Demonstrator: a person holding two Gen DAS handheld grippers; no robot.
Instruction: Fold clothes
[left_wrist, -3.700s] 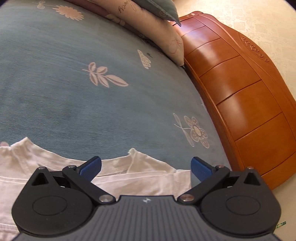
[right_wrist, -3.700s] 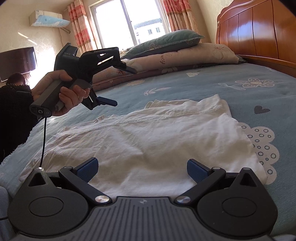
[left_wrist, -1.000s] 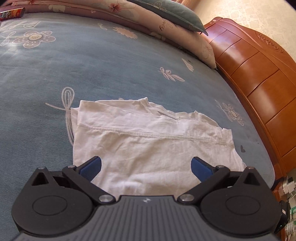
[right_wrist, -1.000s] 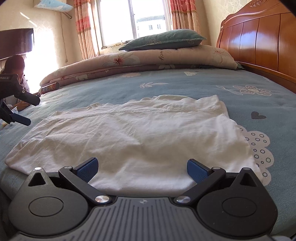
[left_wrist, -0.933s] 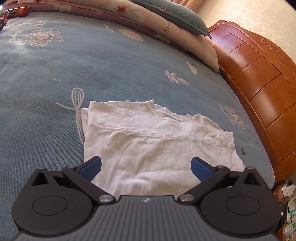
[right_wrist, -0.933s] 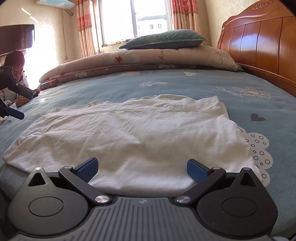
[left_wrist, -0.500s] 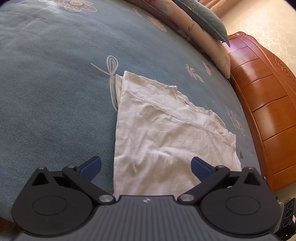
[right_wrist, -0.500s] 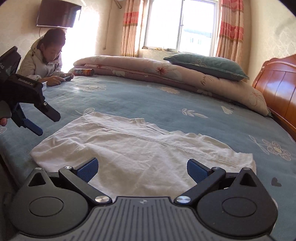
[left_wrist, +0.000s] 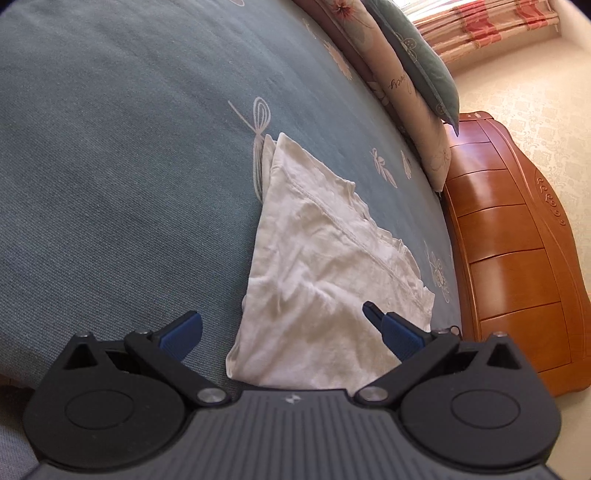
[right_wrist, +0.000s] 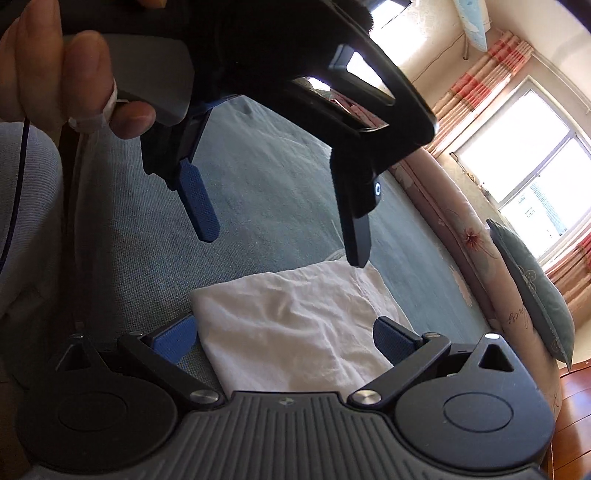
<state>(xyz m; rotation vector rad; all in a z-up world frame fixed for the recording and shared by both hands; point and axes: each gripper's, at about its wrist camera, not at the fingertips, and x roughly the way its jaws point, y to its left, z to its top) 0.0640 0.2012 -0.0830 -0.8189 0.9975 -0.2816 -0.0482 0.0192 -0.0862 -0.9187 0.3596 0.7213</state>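
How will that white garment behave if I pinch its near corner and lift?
The white garment will probably be floppy: it lies flat on the bedspread with soft wrinkles, so it should drape and sag. It looks thin, so likely light. Its folded layers may slide apart unless both are pinched. The left tool and right tool are open.

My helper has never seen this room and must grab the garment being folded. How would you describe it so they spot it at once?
Start at the big bed with the blue-grey flowered bedspread and orange wooden headboard. Near the bed's edge lies a white folded garment, flat and slightly wrinkled, a stitched seam running across it. It is the only plain white cloth there; the pillows are patterned.
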